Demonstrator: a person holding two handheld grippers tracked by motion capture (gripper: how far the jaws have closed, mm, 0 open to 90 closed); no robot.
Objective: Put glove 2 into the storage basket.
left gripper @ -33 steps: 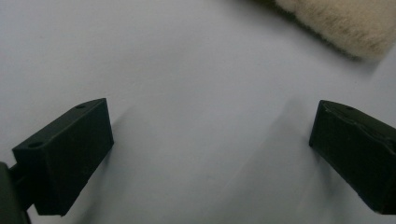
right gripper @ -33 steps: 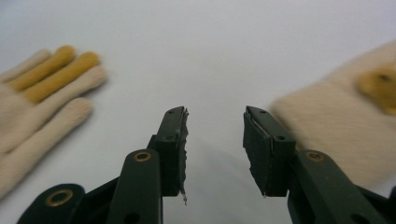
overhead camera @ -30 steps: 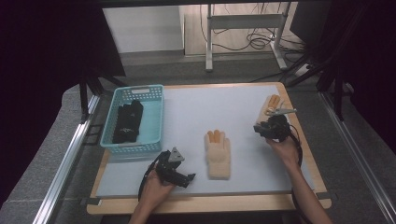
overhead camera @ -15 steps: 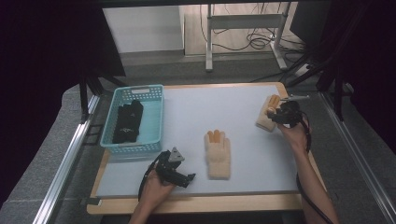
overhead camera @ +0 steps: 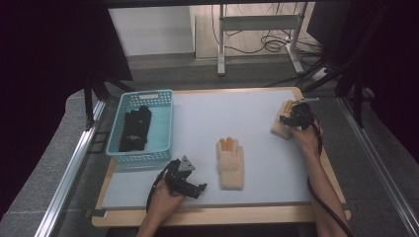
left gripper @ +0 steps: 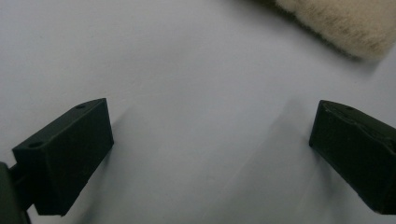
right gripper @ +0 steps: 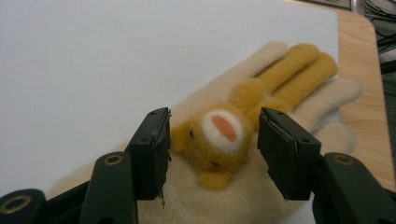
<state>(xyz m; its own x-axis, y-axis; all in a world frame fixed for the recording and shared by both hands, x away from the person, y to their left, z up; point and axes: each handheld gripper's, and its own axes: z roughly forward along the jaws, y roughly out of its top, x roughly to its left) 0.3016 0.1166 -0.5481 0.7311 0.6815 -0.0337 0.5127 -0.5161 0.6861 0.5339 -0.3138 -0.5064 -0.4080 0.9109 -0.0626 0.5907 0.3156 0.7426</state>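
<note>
Desk (overhead camera: 197, 123) w/ white mat, largest item. Teal basket (overhead camera: 165, 118) at 9 o'clock, 1 pair black gloves (overhead camera: 134, 129) inside. 2 cream gloves total: one (overhead camera: 230, 158) mid-desk near 6 o'clock, unmoved vs 1.0 s ago; other, the bear glove (overhead camera: 280, 127), at 3 o'clock by the desk edge.

Diff: right tongs (overhead camera: 289, 120) shifted toward 3 o'clock over the last sec, now down over the bear glove. Left tongs (overhead camera: 197, 189) unchanged at 7 o'clock.

Right tongs (right gripper: 212, 149): jaws part open, straddling the bear face on the bear glove (right gripper: 261, 116), not clamped yet. Left tongs (left gripper: 210, 154): jaws wide apart over bare mat, holding nothing, cuff of mid glove (left gripper: 341, 23) just ahead.
</note>
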